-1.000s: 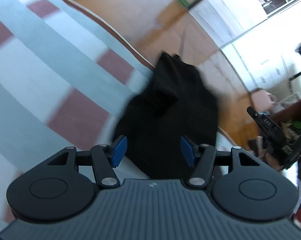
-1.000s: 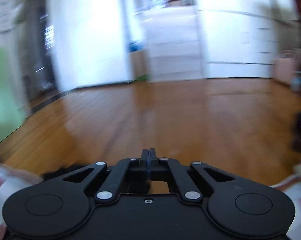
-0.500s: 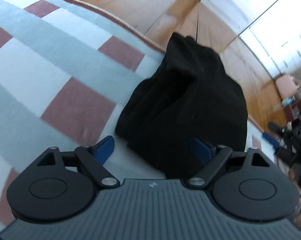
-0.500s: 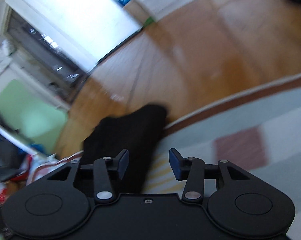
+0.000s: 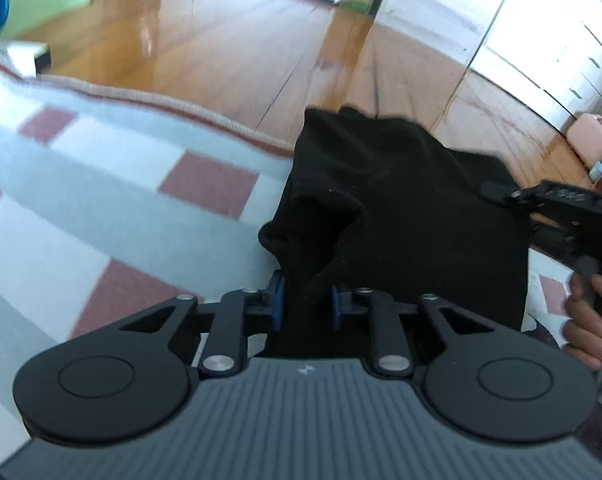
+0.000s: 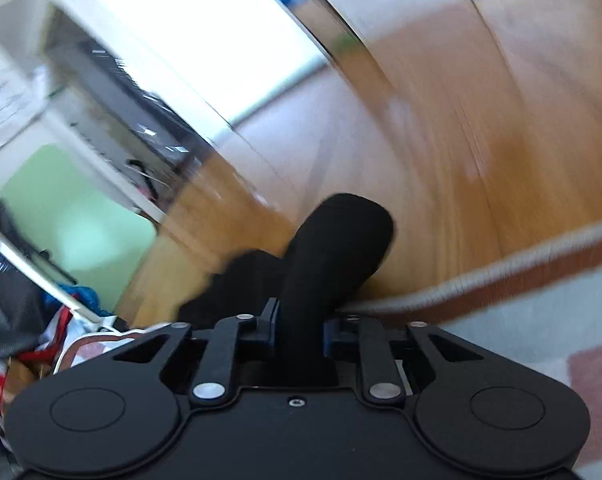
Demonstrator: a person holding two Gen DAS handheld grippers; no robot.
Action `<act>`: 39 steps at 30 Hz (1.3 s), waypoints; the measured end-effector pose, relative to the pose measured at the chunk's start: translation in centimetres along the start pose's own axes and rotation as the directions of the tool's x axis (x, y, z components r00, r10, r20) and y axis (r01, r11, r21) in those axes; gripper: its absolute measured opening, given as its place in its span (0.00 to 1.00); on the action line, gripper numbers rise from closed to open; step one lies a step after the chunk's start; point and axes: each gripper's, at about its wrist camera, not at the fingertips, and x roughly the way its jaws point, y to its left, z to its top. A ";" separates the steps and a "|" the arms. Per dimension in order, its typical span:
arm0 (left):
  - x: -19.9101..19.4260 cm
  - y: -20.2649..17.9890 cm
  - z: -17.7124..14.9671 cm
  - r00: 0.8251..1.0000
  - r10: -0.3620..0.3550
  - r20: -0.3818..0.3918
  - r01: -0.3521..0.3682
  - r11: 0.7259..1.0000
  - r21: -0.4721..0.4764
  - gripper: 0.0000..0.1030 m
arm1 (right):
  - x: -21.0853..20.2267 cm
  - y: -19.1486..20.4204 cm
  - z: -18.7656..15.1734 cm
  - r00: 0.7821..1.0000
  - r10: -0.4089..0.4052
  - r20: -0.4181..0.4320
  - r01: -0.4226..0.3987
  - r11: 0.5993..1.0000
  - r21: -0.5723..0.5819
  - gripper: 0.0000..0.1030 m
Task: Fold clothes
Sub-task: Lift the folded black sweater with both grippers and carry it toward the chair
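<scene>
Black garment [image 5: 401,216] lies on the checked rug [image 5: 101,208]; left gripper [image 5: 307,300] and right gripper [image 6: 299,326] are both closing, fabric pinched between their pads.

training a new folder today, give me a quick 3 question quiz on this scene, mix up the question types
1. True or false: the black garment lies partly on the checked rug and partly over the wooden floor.
2. What sits between the pads of the left claw? A) rug edge B) black fabric C) nothing
3. Fill in: in the right wrist view, the right claw has a fold of ____ cloth between its pads.

Key: 1 true; 2 B; 3 black. Both claws' jaws are closing, with fabric between them.
</scene>
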 end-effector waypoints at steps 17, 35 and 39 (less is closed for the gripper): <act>0.8 -4.4 0.3 0.939 -0.284 -0.192 0.265 0.957 -0.118 0.48 | -22.0 -9.0 -2.6 0.865 -0.496 -0.072 0.473 0.759 0.448 0.51; 5.6 -9.2 -0.9 0.949 -0.238 -0.206 0.247 0.969 0.020 0.99 | -13.7 -10.4 -2.8 0.976 -0.208 -0.069 0.212 0.820 0.532 0.66; 6.2 -10.4 -0.7 0.972 -0.162 -0.169 0.183 0.976 0.117 0.50 | -12.7 -11.8 -1.4 0.986 -0.168 -0.006 0.143 0.821 0.552 0.75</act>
